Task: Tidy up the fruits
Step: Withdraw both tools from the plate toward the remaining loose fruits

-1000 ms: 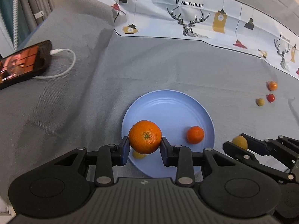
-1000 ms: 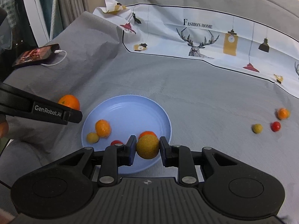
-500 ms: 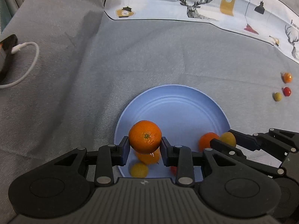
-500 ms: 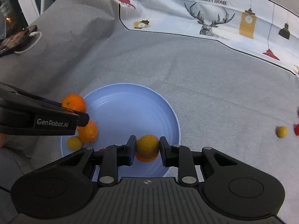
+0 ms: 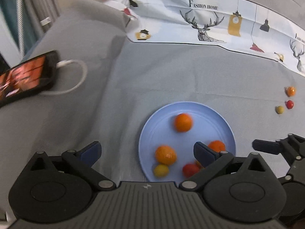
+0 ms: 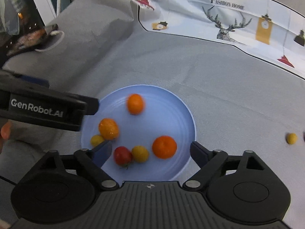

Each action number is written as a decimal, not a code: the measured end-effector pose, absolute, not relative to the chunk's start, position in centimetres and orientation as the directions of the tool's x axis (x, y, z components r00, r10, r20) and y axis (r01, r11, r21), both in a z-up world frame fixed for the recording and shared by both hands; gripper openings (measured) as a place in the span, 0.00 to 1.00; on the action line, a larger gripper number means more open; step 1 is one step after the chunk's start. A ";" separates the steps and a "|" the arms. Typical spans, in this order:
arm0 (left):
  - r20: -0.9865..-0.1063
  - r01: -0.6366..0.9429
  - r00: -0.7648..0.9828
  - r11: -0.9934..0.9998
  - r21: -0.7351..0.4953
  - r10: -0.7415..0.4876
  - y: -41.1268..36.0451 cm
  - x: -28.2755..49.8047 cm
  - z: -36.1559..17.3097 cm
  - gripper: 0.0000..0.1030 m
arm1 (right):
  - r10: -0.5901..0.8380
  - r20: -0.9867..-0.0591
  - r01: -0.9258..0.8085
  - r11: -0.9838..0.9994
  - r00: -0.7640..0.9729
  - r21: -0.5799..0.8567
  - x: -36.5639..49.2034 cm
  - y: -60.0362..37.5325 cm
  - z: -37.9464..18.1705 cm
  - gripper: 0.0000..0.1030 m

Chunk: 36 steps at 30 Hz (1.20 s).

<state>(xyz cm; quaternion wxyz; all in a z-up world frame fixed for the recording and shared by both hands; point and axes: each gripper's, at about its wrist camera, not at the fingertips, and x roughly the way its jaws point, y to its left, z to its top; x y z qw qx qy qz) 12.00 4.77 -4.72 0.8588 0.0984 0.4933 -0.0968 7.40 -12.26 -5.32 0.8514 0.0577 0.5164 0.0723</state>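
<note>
A blue plate lies on the grey cloth and holds several fruits. A blurred orange lies near its far side. Two more oranges, a red tomato and two yellow fruits lie near its front. My left gripper is open and empty over the plate's left edge. My right gripper is open and empty over the plate's front. Three small fruits, orange, red and yellow, lie on the cloth to the right.
A phone with a white cable lies at the left. A printed white cloth covers the back. The left gripper's body reaches in beside the plate in the right wrist view.
Both grippers have opened. The orange dropped from the left gripper and the yellow fruit from the right one; both now lie on the plate. The left gripper has pulled back to the left.
</note>
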 end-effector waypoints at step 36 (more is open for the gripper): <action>-0.770 0.237 0.634 0.966 0.107 -0.070 8.6 -9.7 4.4 1.00 | 0.119 -0.660 0.056 0.970 0.742 0.237 -14.4 -12.2 10.8 0.97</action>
